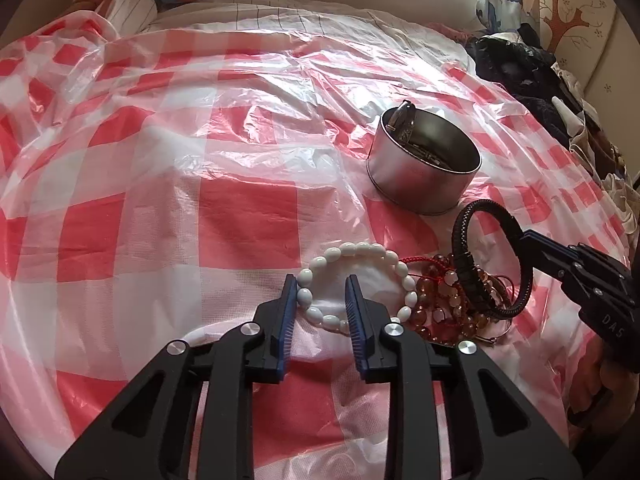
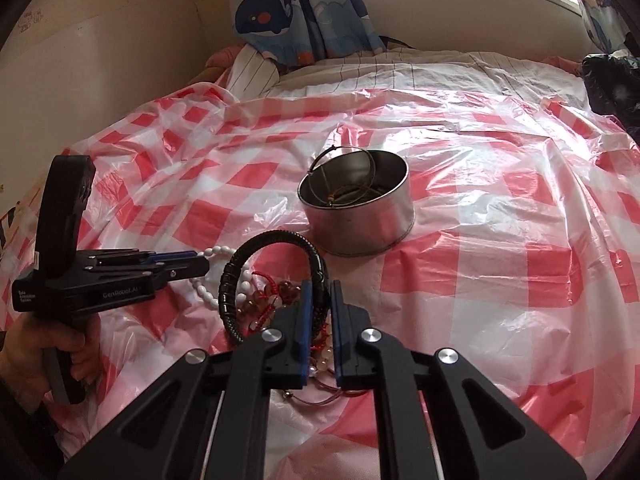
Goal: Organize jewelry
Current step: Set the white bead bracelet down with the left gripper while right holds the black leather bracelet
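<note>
**Black Braided Bracelet Pinched by the Right Gripper Beside the Tin**

A bed is seen covered by a red-and-white checked plastic sheet (image 1: 248,216), and the jewelry is laid out on it. A black braided bracelet (image 1: 464,264) is held upright on edge, its band clamped between the narrowly set fingers of the right gripper (image 2: 320,300). In the left wrist view the same gripper is seen reaching in from the right, with its tip on the far side of the bracelet's loop. The lower part of the bracelet is seen resting among a heap of amber bead bracelets with red cord (image 1: 440,300).

The left gripper (image 1: 322,300) is held spread apart, low over a white bead bracelet (image 1: 360,250). One finger is placed outside the near-left arc of the beads and the other inside the loop, so that a stretch of beads lies between them; nothing is pinched. Whether the fingers touch the beads cannot be told. The white bracelet is lying flat on the sheet, just beside the amber heap and touching it on its right.

A round silver metal tin (image 1: 416,176) is standing upright and uncovered beyond the heap, near the black bracelet but apart from it. Inside it, a thin wire bangle (image 2: 348,152) is leaned against the wall, rising above the rim, and darker pieces are seen on the bottom, too dim to be named.

Whale-print curtains (image 2: 280,8) are hung at the head of the bed.
</note>
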`<state>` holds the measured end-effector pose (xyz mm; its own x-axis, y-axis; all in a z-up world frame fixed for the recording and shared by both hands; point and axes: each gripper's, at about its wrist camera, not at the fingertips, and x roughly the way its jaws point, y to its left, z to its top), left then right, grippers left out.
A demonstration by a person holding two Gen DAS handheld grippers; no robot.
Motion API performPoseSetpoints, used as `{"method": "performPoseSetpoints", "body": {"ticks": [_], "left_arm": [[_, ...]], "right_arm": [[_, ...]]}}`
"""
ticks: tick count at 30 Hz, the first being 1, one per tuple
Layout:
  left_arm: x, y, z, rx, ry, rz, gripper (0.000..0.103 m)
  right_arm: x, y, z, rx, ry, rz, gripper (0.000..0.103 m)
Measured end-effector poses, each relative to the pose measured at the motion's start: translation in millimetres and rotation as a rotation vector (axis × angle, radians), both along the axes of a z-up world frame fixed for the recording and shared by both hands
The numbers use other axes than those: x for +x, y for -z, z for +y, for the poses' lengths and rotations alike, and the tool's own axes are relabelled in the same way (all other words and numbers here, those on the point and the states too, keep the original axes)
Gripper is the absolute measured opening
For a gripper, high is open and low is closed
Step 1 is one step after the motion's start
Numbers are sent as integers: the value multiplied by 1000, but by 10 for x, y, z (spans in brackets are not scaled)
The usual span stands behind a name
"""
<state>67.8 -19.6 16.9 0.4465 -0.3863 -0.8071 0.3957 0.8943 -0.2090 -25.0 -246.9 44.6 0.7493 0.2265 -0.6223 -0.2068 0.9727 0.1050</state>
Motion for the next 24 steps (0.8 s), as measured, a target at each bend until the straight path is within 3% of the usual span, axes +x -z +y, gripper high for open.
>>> {"method": "performPoseSetpoints", "body": {"ticks": [24], "left_arm": [[-74, 2, -150, 52, 37, -41, 45]], "right_arm": [[7, -7, 7, -14, 13, -10, 10]]}}
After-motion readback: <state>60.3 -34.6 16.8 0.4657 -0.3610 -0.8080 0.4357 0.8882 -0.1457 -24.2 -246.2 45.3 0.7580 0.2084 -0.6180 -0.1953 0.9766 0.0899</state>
